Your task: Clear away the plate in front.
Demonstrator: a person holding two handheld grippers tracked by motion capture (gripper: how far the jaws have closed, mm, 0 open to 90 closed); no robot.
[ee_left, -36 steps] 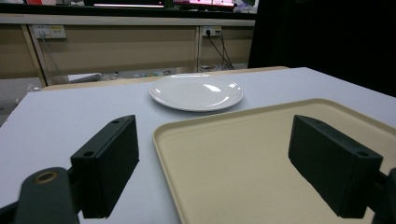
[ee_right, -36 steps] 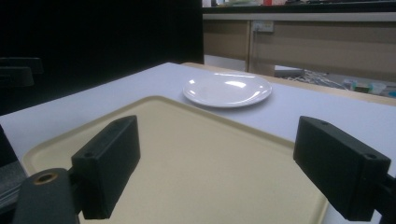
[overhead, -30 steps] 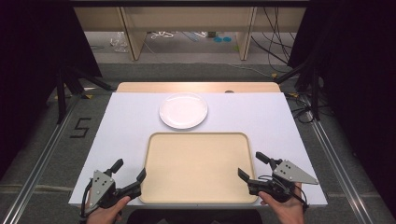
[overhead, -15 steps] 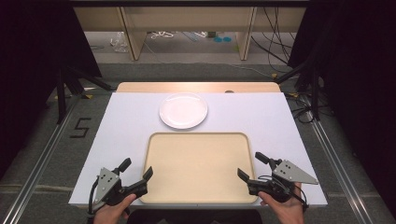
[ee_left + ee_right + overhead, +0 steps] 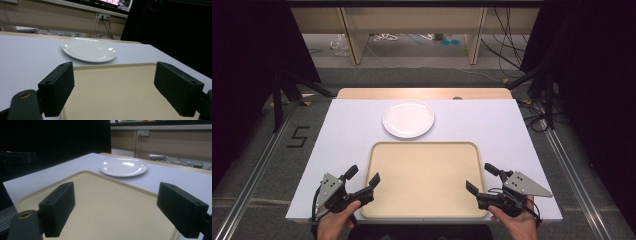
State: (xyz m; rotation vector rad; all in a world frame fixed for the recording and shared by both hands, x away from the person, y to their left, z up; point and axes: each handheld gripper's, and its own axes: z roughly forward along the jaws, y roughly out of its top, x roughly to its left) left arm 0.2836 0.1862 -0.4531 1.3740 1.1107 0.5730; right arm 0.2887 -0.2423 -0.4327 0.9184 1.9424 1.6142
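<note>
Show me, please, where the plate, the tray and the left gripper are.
plate (image 5: 408, 118), high view, on its flat centre.
tray (image 5: 424, 177), high view, on its bare floor.
left gripper (image 5: 361, 177), high view, midway between the tips of its open fingers.

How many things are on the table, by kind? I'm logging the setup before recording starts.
White plate: 1
Beige tray: 1
Handheld grippers at the near tray corners, jaws apart: 2, the left gripper and the right gripper
Total: 4
</note>
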